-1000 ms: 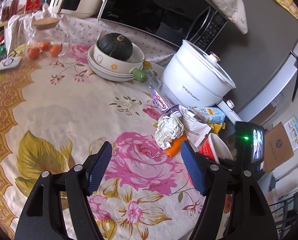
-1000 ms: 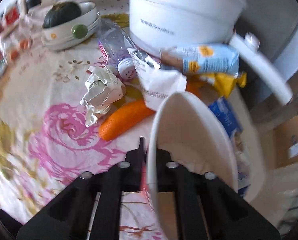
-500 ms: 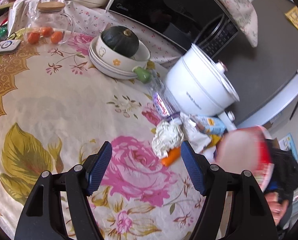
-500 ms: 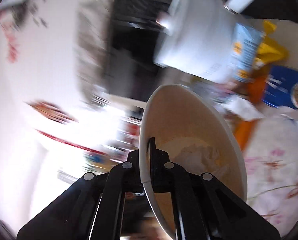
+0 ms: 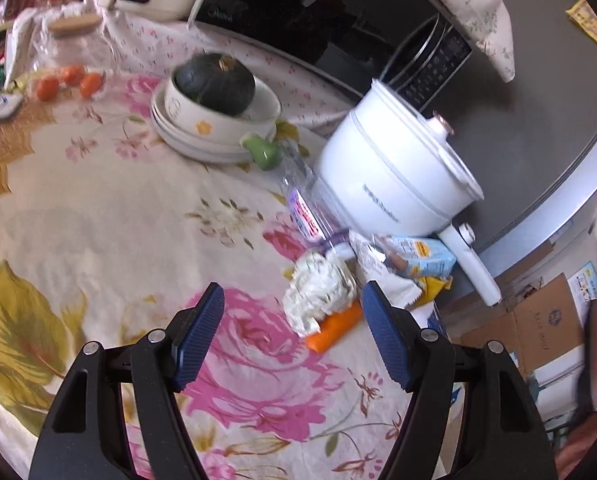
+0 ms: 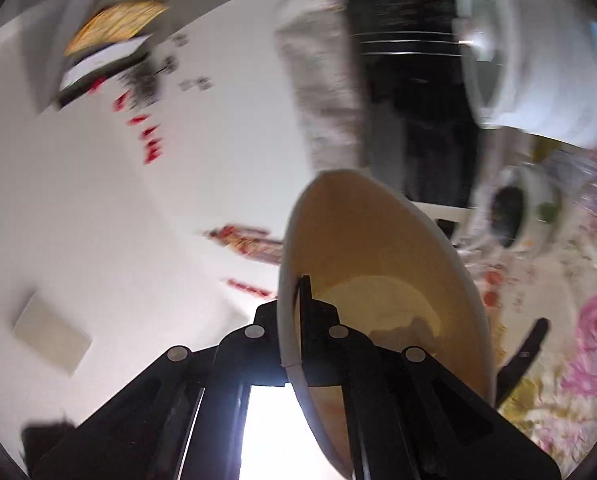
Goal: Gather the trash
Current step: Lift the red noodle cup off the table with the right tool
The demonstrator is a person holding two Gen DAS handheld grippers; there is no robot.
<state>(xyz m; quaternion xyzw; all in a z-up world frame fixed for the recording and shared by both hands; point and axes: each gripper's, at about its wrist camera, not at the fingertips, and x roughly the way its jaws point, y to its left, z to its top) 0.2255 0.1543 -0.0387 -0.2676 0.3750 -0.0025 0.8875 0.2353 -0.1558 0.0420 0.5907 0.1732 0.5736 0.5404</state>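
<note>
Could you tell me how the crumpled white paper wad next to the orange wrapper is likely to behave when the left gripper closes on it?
The crumpled paper wad looks loosely balled, so it will probably squash rather than resist. It seems light and may slide on the tablecloth if nudged. The left gripper stands open, wide enough to straddle it.

The left wrist camera looks down at a slant over the flowered table (image 5: 98,216), close above its near edge, toward the white cooker (image 5: 394,176) at the far side. The right wrist camera tilts upward at the wall, rolled sideways; both catch that cooker (image 6: 538,60) and the squash bowl (image 5: 218,112).
</note>
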